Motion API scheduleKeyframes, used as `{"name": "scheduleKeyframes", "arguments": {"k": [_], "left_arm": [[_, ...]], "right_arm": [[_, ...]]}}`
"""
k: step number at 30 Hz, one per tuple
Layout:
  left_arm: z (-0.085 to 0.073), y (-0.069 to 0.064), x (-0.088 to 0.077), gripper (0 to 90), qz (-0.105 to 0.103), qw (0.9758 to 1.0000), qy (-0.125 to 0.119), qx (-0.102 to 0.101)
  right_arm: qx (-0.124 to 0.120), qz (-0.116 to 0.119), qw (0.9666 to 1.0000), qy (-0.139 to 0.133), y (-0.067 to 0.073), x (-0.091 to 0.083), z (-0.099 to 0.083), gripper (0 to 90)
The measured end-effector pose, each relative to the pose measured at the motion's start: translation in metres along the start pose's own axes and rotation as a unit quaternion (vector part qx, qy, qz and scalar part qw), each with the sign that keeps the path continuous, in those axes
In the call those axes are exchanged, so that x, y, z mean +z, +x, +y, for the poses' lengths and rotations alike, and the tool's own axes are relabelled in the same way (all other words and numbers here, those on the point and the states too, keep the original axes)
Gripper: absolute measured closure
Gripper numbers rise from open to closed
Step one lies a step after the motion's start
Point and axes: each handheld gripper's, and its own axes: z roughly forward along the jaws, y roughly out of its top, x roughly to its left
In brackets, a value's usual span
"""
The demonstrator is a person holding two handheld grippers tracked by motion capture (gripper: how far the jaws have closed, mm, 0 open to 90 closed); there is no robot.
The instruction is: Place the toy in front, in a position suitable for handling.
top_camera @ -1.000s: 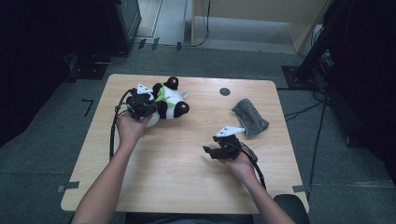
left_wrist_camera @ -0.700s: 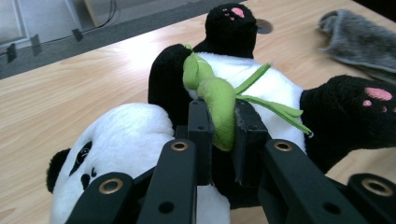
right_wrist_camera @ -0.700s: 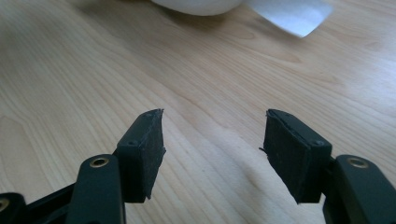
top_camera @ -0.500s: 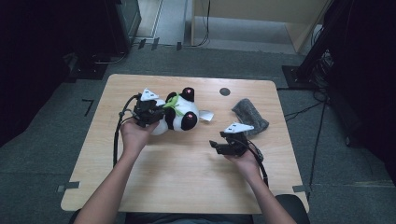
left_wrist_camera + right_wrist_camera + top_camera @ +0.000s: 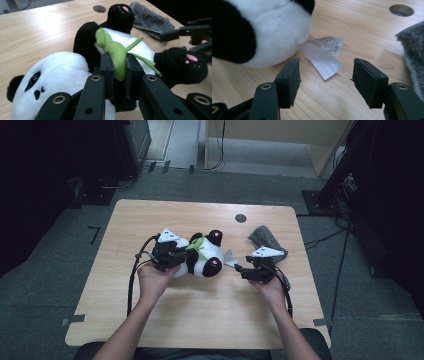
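Observation:
A black-and-white panda plush (image 5: 205,262) lies on its back at the middle of the wooden table (image 5: 150,220). My left gripper (image 5: 181,256) is shut on the green leaf sprig (image 5: 117,56) on the panda's chest (image 5: 140,48), with both pads (image 5: 107,67) pressing it. The panda's white sewn tag (image 5: 324,53) sticks out of its body (image 5: 262,22) and lies flat on the wood. My right gripper (image 5: 325,75) points at that tag with its jaws apart. They have just been closing a little, and nothing is pressed between them. In the high view the right gripper (image 5: 241,269) sits just right of the panda.
A grey fuzzy cloth (image 5: 266,239) lies just behind the right gripper, also in the left gripper view as a grey cloth (image 5: 150,20). A round cable hole (image 5: 240,218) sits near the table's far edge. Dark cabinets and cables ring the table.
The left hand has carried the panda rightward and nearer, from the table's far left to its middle. The right gripper has drifted slightly right, now facing the panda's tag.

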Motion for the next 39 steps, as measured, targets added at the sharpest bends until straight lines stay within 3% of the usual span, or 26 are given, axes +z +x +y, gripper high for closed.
{"name": "scheduleKeyframes", "arguments": {"k": [6, 12, 14, 16, 20, 22, 23, 26, 30, 39], "left_arm": [[-0.007, -0.002, 0.003, 76.7, -0.009, 0.9999, -0.005, 0.004], [-0.008, 0.002, -0.001, 55.6, -0.031, 0.9995, -0.010, 0.003], [-0.009, 0.003, -0.003, 47.9, -0.029, 0.9995, -0.007, 0.013], [-0.013, 0.006, -0.009, 44.1, -0.017, 0.9991, -0.015, 0.037], [-0.016, 0.011, -0.012, 37.8, -0.017, 0.9986, -0.012, 0.049], [-0.019, 0.016, -0.015, 35.7, -0.025, 0.9985, -0.018, 0.045], [-0.020, 0.017, -0.015, 34.6, -0.029, 0.9985, -0.020, 0.043], [-0.021, 0.022, -0.020, 32.9, -0.038, 0.9983, -0.031, 0.032], [-0.023, 0.027, -0.026, 26.6, -0.036, 0.9982, -0.031, 0.037], [-0.039, 0.048, -0.039, 23.3, -0.027, 0.9988, -0.039, 0.014]], "right_arm": [[0.011, -0.033, 0.9993, -0.015, -0.011, -0.005, 0.002, 41.4], [0.040, -0.057, 0.9972, -0.027, -0.030, -0.007, 0.003, 41.8], [0.043, -0.066, 0.9961, -0.038, -0.034, -0.008, 0.004, 42.8], [0.047, -0.071, 0.9959, -0.033, -0.038, -0.008, 0.007, 42.7], [0.046, -0.084, 0.9946, -0.040, -0.045, -0.007, 0.012, 42.5], [0.058, -0.090, 0.9929, -0.053, -0.050, -0.007, 0.012, 43.0], [0.066, -0.089, 0.9930, -0.042, -0.054, -0.006, 0.014, 42.6], [0.058, -0.104, 0.9922, -0.037, -0.059, -0.005, 0.016, 42.3], [0.062, -0.122, 0.9899, -0.037, -0.070, -0.004, 0.018, 42.2], [0.056, -0.158, 0.9858, -0.014, -0.090, 0.009, 0.018, 42.8]]}}
